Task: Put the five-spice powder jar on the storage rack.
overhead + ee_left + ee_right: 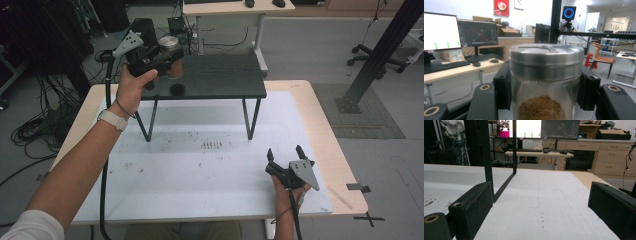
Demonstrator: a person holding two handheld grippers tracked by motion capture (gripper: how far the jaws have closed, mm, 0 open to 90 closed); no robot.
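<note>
A glass jar (172,56) with a metal lid and brown powder inside is held over the left end of the black shelf (220,80). My left gripper (170,59) is shut on it. In the left gripper view the jar (546,82) stands upright, and the black pads (503,88) press its sides just below the lid. My right gripper (286,156) rests low at the front right of the table (330,145), its jaws wide open with nothing between them. In the right gripper view its pads (472,207) frame the bare white mat (539,202).
The black shelf stands on thin black legs (251,120) at the back of the white mat (200,170). A leg (487,162) rises close ahead of the right gripper. Dark smudges (211,145) mark the mat's middle. A desk (235,7) stands beyond the table.
</note>
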